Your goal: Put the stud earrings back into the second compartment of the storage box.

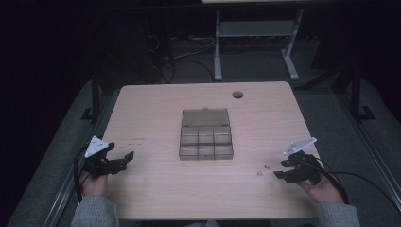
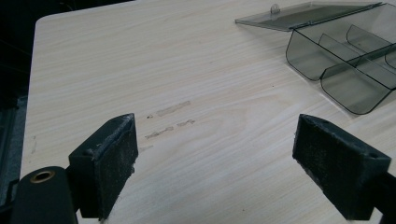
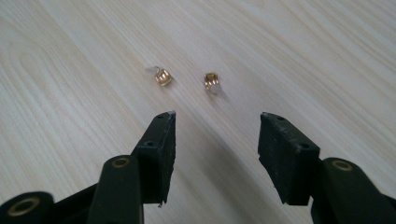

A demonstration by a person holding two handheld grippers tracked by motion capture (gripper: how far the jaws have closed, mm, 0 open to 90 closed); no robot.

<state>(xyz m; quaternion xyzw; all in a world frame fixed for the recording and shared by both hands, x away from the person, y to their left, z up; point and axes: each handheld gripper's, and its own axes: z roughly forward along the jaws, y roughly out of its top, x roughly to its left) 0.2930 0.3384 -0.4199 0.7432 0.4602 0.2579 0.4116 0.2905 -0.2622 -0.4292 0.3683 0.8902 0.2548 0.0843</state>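
Two small gold-coloured metal pieces lie on the wooden table (image 1: 156, 189): one (image 3: 163, 76) to the left and one (image 3: 212, 80) to the right in the right gripper view, seen as tiny specks (image 1: 262, 170) in the high view. My right gripper (image 3: 217, 133) stands open just short of them, nothing between its jaws; it sits at the table's right front (image 1: 287, 169). A smoky clear compartment box (image 1: 205, 139) with its lid laid back rests at the table's middle. My left gripper (image 2: 215, 158) is open over bare wood at the left front (image 1: 124, 161).
A round cable hole (image 1: 238, 94) is at the table's far right. Beyond the table stand a white desk frame (image 1: 217, 47) and dark floor. The box (image 2: 345, 60) lies to the upper right in the left gripper view.
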